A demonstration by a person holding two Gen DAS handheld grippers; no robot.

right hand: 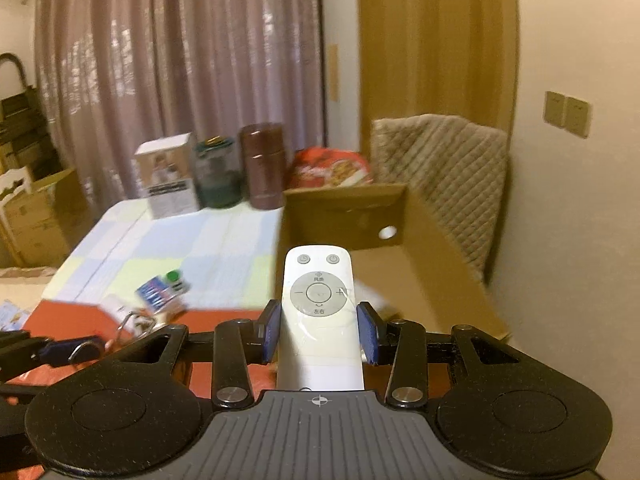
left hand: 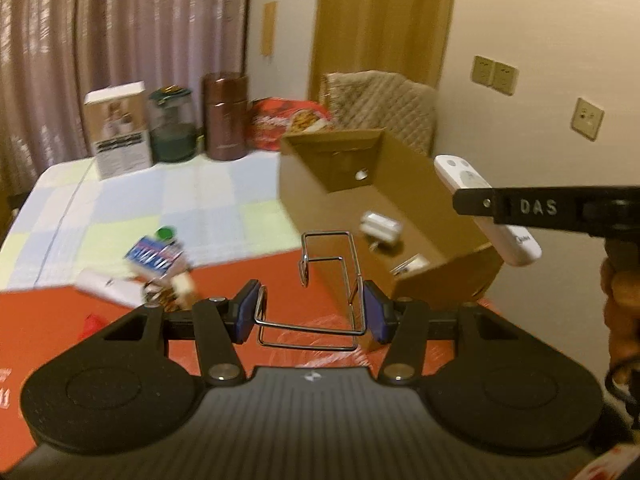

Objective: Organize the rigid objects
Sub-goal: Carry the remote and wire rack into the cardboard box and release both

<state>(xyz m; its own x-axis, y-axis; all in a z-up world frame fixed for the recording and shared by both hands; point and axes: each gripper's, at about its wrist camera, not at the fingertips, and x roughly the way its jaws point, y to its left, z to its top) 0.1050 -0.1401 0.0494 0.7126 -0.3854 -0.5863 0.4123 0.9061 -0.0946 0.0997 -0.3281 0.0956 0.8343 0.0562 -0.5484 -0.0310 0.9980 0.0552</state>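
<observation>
Now: left gripper (left hand: 310,316) pinches wire rack (left hand: 320,280); right gripper (right hand: 320,330) pinches remote (right hand: 318,312); cardboard box (left hand: 404,216) ahead

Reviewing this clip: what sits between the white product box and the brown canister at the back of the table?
A dark green jar stands between the white product box and the brown canister, seen in both wrist views.

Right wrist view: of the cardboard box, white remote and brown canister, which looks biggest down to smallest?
1. cardboard box
2. white remote, though nearness to the camera inflates it
3. brown canister, far back, so likely bigger than it looks
</observation>
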